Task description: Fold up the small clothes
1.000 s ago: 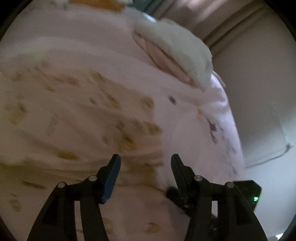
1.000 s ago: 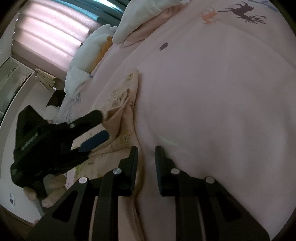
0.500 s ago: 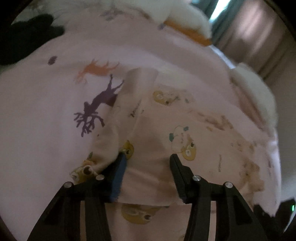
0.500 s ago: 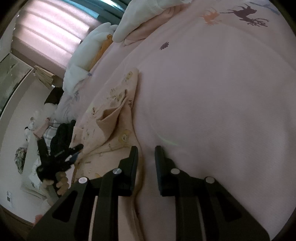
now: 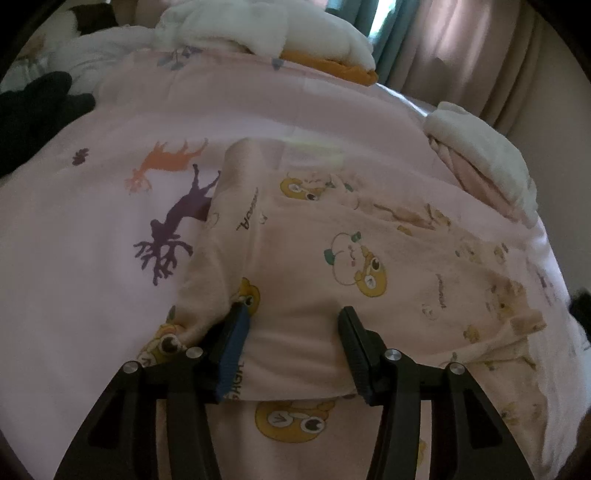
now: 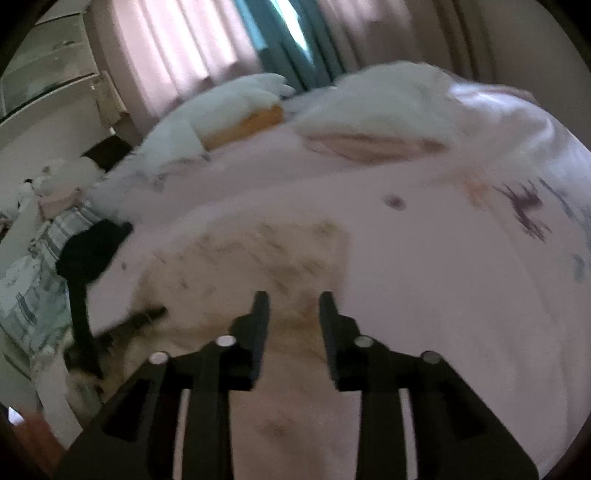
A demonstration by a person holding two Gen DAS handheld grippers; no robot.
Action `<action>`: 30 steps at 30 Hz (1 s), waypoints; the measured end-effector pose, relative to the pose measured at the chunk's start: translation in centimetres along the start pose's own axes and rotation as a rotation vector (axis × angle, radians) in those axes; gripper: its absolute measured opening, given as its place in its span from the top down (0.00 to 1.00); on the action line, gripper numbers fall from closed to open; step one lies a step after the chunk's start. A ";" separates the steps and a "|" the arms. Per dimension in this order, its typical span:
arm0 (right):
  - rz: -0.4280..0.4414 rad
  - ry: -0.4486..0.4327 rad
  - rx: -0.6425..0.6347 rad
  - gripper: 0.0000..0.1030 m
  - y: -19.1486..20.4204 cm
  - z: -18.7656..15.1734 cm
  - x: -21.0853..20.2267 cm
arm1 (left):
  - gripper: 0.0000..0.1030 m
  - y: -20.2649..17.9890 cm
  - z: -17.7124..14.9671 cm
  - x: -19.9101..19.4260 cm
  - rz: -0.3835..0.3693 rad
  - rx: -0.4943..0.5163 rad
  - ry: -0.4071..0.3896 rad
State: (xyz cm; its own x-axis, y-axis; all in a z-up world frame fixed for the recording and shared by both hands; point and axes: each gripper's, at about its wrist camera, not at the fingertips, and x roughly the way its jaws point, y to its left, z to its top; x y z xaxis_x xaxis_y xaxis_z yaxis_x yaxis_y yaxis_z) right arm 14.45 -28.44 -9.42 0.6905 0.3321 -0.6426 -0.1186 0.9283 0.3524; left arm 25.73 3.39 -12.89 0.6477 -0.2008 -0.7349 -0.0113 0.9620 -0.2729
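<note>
My left gripper [image 5: 293, 321] stands wide open over a folded flap of the garment [image 5: 332, 266], a soft peach knit printed with yellow cartoon bears, gripping nothing. Its blue-padded finger is pressed into a crease at the flap's left edge; the ribbed black one rests on the cloth to the right. The garment lies flat on the bed's pink quilt [image 5: 92, 258], beside a purple deer [image 5: 173, 229] and an orange one printed on it. The flap's near hem ends between the fingers, partly covering printed letters. Fluffy white bedding [image 5: 266, 22] over an orange pillow [image 5: 332, 66] is heaped at the far end, before pleated pink curtains [image 5: 480, 55].

My right gripper [image 6: 293, 306], its black fingers parted about halfway and holding nothing, hovers over the same garment [image 6: 258, 258], which here is a motion-blurred tan patch with its print unreadable. At the left the other gripper [image 6: 85, 295] shows only as a dark smear, its state illegible from this side. The quilt [image 6: 443, 295] curves off the frame to the right.
</note>
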 end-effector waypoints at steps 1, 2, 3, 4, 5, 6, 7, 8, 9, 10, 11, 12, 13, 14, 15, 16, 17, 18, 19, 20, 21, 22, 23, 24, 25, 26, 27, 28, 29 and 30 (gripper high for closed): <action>0.015 0.019 -0.010 0.65 0.7 0.6 1.3 | 0.49 0.0 0.0 0.0 -0.001 -0.001 0.000; 0.017 0.069 -0.020 0.69 1.2 1.2 3.2 | 0.49 0.1 -0.1 -0.1 -0.003 -0.001 -0.002; -0.006 0.140 -0.024 0.69 1.6 1.4 5.5 | 0.49 0.1 -0.2 -0.1 -0.004 -0.002 -0.002; -0.053 0.230 -0.036 0.69 1.7 0.9 8.1 | 0.49 0.2 -0.2 -0.1 -0.008 -0.005 -0.002; -0.093 0.289 -0.057 0.74 1.6 0.1 9.9 | 0.49 0.5 -0.2 -0.1 -0.010 -0.007 -0.001; -0.143 0.320 -0.087 0.78 1.4 -1.0 11.2 | 0.49 0.5 -0.2 -0.2 -0.012 -0.008 -0.003; -0.153 0.248 -0.131 0.78 1.4 -1.9 10.6 | 0.49 0.6 -0.2 -0.2 -0.014 -0.009 -0.002; -0.153 0.221 -0.153 0.78 1.4 -2.3 9.9 | 0.49 0.6 -0.2 -0.2 -0.015 -0.009 -0.002; -0.154 0.222 -0.157 0.78 1.3 -2.8 9.4 | 0.49 0.6 -0.2 -0.2 -0.011 -0.007 0.000; -0.145 0.221 -0.155 0.78 1.0 -3.1 8.8 | 0.49 0.4 -0.1 -0.1 -0.003 0.000 0.003; -0.134 0.225 -0.149 0.79 0.7 -3.2 8.4 | 0.49 0.2 -0.1 0.0 0.011 0.016 0.010; -0.121 0.228 -0.134 0.79 0.2 -3.3 8.0 | 0.49 -0.1 -0.1 -0.1 0.027 0.038 0.018; -0.099 0.231 -0.100 0.79 -0.4 -3.3 7.6 | 0.49 -0.4 -0.2 -0.2 0.041 0.060 0.024; -0.080 0.234 -0.066 0.79 -1.1 -3.5 7.3 | 0.49 -0.6 -0.3 -0.4 0.056 0.087 0.032; -0.058 0.234 -0.028 0.79 -1.6 -3.6 7.0 | 0.49 -0.7 -0.5 -0.6 0.063 0.112 0.040; -0.041 0.233 -0.002 0.79 -2.0 -3.8 6.7 | 0.49 -0.6 -0.7 -0.9 0.065 0.130 0.048; -0.032 0.233 0.007 0.80 -2.2 -4.2 6.2 | 0.49 -0.4 -0.8 -1.3 0.064 0.136 0.055; -0.028 0.238 0.006 0.82 -2.3 -4.4 5.8 | 0.49 -0.1 -1.0 -1.6 0.068 0.138 0.065; -0.052 0.254 -0.004 0.86 -1.9 -5.0 5.6 | 0.49 0.4 -1.3 -2.1 0.069 0.145 0.086; -0.100 0.270 -0.028 0.87 -1.7 -5.4 5.3 | 0.49 0.7 -1.4 -2.4 0.067 0.153 0.096; -0.135 0.258 -0.066 0.87 -1.6 -5.9 4.6 | 0.49 0.9 -1.7 -2.9 0.063 0.165 0.108; -0.148 0.256 -0.077 0.87 -1.6 -6.0 4.2 | 0.48 1.1 -2.2 -3.6 0.083 0.189 0.125; -0.159 0.260 -0.073 0.86 -1.8 -6.2 3.5 | 0.44 1.1 -2.7 -4.1 0.132 0.209 0.139; -0.154 0.262 -0.057 0.82 -2.0 -6.4 2.6 | 0.23 1.3 -3.5 -4.6 0.223 0.238 0.160; -0.182 0.274 -0.043 0.68 -2.2 -6.7 1.6 | 0.17 1.7 -4.6 -5.5 0.294 0.265 0.158; -0.215 0.290 -0.041 0.55 -2.6 -7.1 0.7 | 0.17 2.1 -5.2 -6.4 0.291 0.268 0.148; -0.229 0.295 -0.044 0.51 -2.7 -7.5 -0.2 | 0.17 2.6 -5.9 -7.4 0.259 0.255 0.151; -0.228 0.293 -0.043 0.44 -3.0 -8.2 -1.5 | 0.17 3.3 -6.7 -8.8 0.194 0.213 0.170; -0.227 0.299 -0.040 0.42 -3.0 -8.7 -2.5 | 0.17 3.8 -7.3 -9.6 0.146 0.181 0.194; -0.226 0.318 -0.034 0.42 -3.1 -9.4 -3.7 | 0.17 4.2 -8.0 -10.4 0.088 0.150 0.224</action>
State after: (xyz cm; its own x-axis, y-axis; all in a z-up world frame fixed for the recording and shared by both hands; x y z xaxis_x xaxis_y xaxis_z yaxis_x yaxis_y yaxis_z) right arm 5.61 -30.95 -14.51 0.4466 0.1494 -0.8822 -0.0161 0.9871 0.1591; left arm 12.82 8.06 -11.35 0.4641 -0.1353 -0.8754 0.0639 0.9908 -0.1192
